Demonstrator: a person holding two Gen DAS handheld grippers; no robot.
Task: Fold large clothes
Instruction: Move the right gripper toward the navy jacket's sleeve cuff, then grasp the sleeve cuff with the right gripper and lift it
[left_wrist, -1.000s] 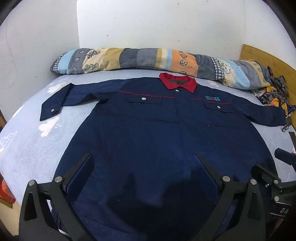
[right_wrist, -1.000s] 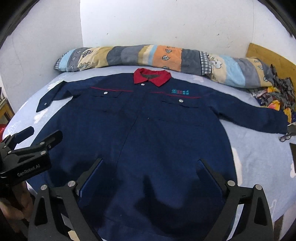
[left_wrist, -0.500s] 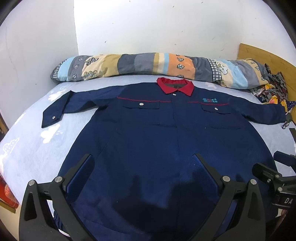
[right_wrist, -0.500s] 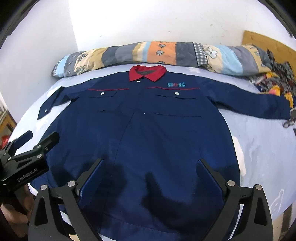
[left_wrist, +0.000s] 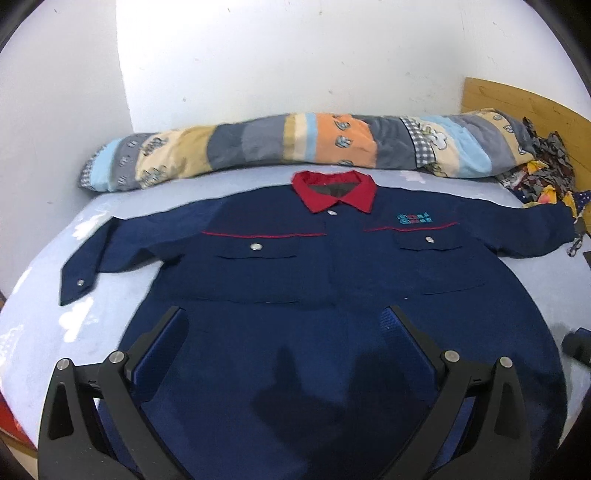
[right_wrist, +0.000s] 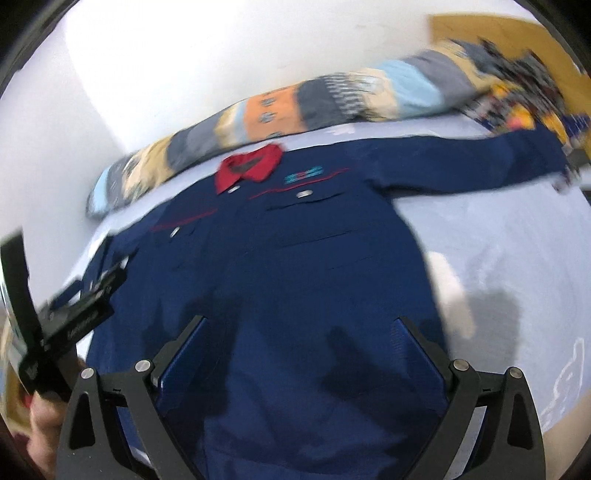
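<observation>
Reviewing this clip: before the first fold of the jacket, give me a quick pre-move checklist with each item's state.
1. Navy jacket lies flat, front up: ok.
2. Both sleeves spread out to the sides: ok.
3. Red collar towards the rolled quilt: ok.
4. Left gripper open, holding nothing: ok.
5. Right gripper open, holding nothing: ok.
6. Right wrist view sharp enough to aim by: not ok, blurred and tilted.

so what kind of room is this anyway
Most likely a bedroom. A navy work jacket lies spread on a bed with a pale blue sheet, a long patchwork bolster sits against the white wall, and a wooden headboard stands at one end.
</observation>
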